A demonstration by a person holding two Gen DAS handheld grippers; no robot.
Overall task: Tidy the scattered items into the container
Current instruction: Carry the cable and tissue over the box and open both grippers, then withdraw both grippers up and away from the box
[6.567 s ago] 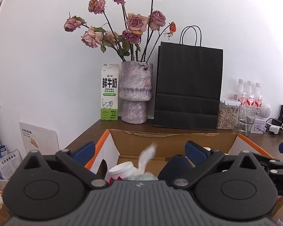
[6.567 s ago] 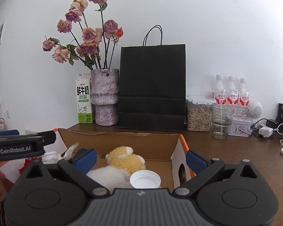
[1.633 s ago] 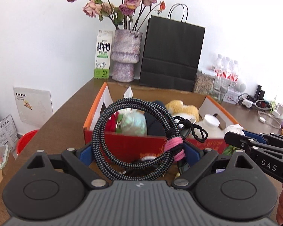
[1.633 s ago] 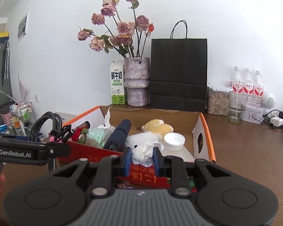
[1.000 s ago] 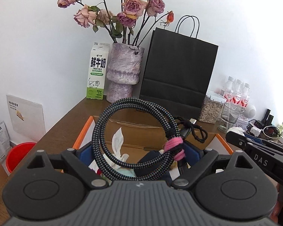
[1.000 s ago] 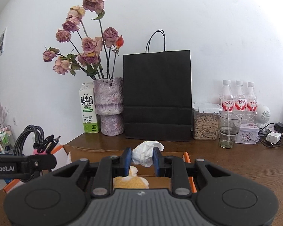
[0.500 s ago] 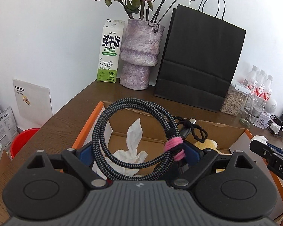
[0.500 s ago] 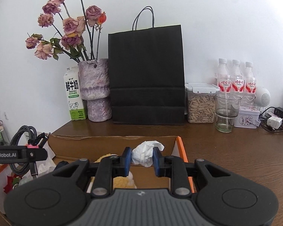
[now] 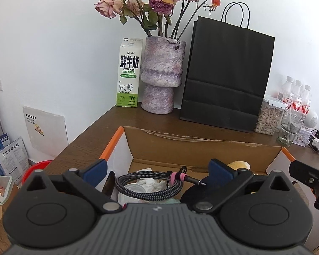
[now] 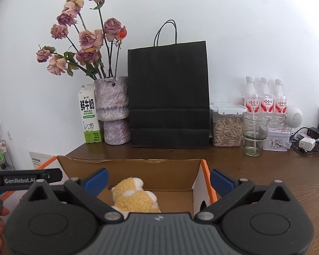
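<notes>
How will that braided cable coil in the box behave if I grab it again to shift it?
The braided cable coil probably keeps its loop, since a pink tie binds it. Its loose plug end sticks out and may snag. It lies on crumpled tissue and a white lid in the cardboard box, so those could shift too.

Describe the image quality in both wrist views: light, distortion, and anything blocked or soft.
Left wrist view: even daylight, no glare; fisheye bends the black paper bag and darkens the corners; the open left gripper hides the near part of the cardboard box, where the coiled cable lies sharp. Right wrist view: the same soft light and curved edges; the open right gripper cuts off the plush toy.
</notes>
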